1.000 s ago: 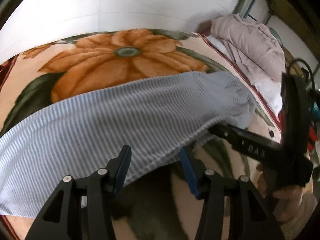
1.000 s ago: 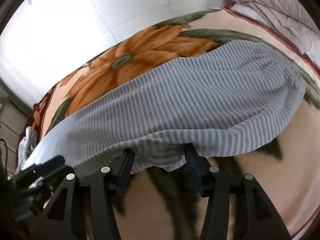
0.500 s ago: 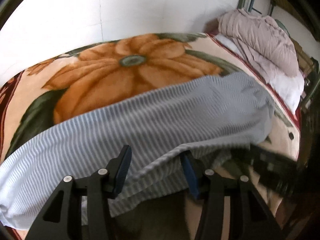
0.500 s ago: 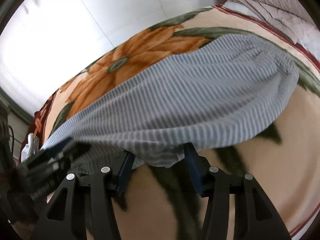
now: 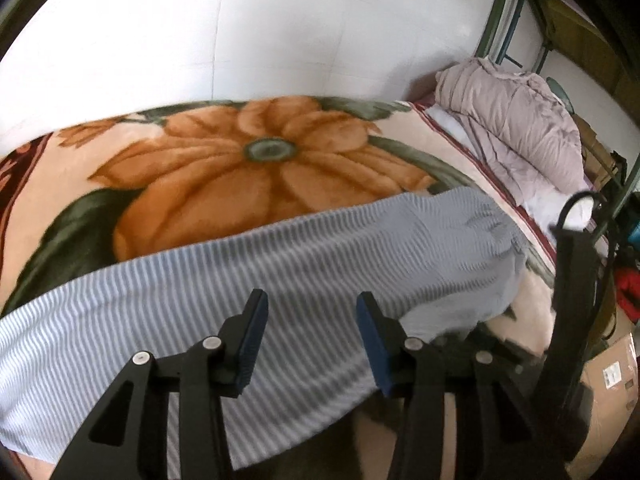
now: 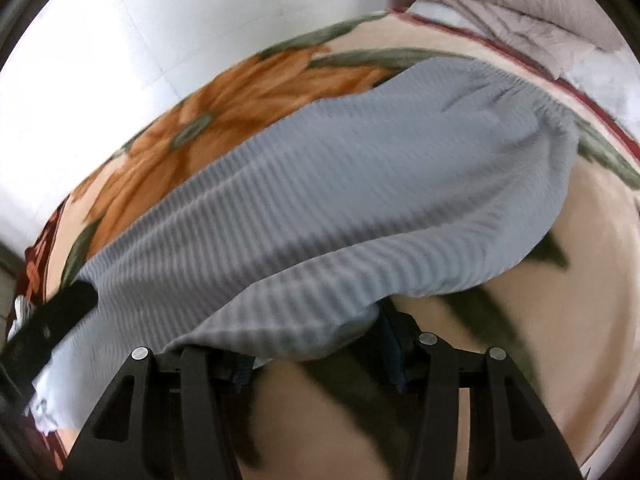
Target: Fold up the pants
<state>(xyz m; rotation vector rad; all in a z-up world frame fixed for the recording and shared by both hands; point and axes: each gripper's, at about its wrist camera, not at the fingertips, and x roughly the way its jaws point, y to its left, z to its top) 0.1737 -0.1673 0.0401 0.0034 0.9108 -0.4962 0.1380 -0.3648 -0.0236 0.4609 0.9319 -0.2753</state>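
Blue-and-white striped pants (image 5: 320,248) lie stretched across a flowered blanket (image 5: 224,168), waistband at the right. My left gripper (image 5: 312,320) hovers open over the leg part, nothing between its blue pads. In the right wrist view the near edge of the pants (image 6: 360,168) drapes over the tips of my right gripper (image 6: 316,354). Its jaws stand apart, and the cloth mostly hides its pads. The right gripper's black body (image 5: 572,280) stands at the waist end. The left gripper's body (image 6: 52,320) shows at the leg end.
A white tiled wall (image 5: 200,40) runs behind the bed. A bunched pinkish quilt (image 5: 516,120) lies at the head end on white bedding. Beyond the right edge are a green bed frame (image 5: 500,20) and a cardboard box (image 5: 612,368).
The left gripper has moved in over the pants, whose near edge now runs under its fingers. The right gripper has tilted, and the pants' edge now covers its fingertips.
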